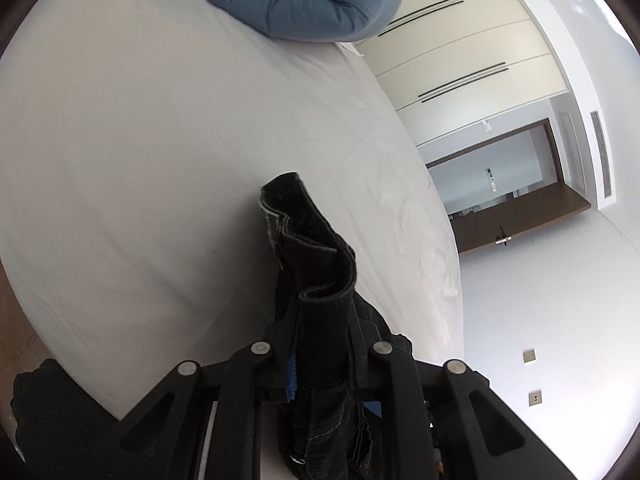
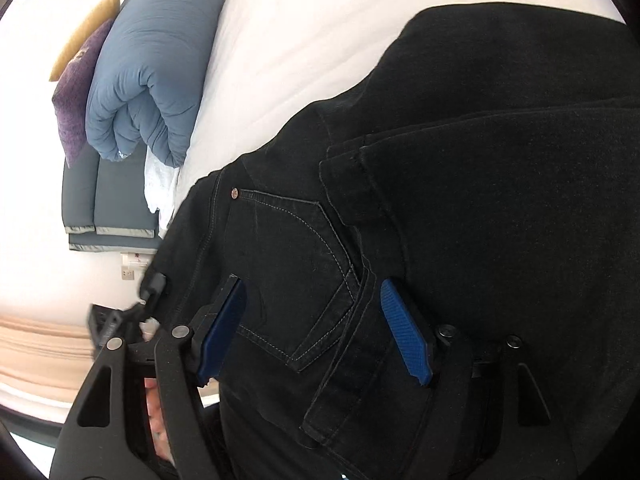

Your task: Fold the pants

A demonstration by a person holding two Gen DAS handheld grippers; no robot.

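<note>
Black denim pants (image 2: 460,200) lie spread on the white bed sheet (image 2: 304,40), folded over on themselves, with a stitched back pocket (image 2: 288,264) facing up. My right gripper (image 2: 314,332) hovers open just over that pocket, one blue pad (image 2: 224,328) on each side, not pressing the cloth. In the left wrist view my left gripper (image 1: 324,344) is shut on a bunched, hemmed end of the pants (image 1: 312,248). That end sticks up past the fingers, above the sheet (image 1: 140,140).
A rolled blue duvet (image 2: 152,68) (image 1: 304,0) lies at the head of the bed, with a purple pillow (image 2: 76,104) and a mustard pillow (image 2: 88,28) beside it. Beyond the bed's edge stand white wardrobe doors (image 1: 460,40) and a doorway (image 1: 500,184).
</note>
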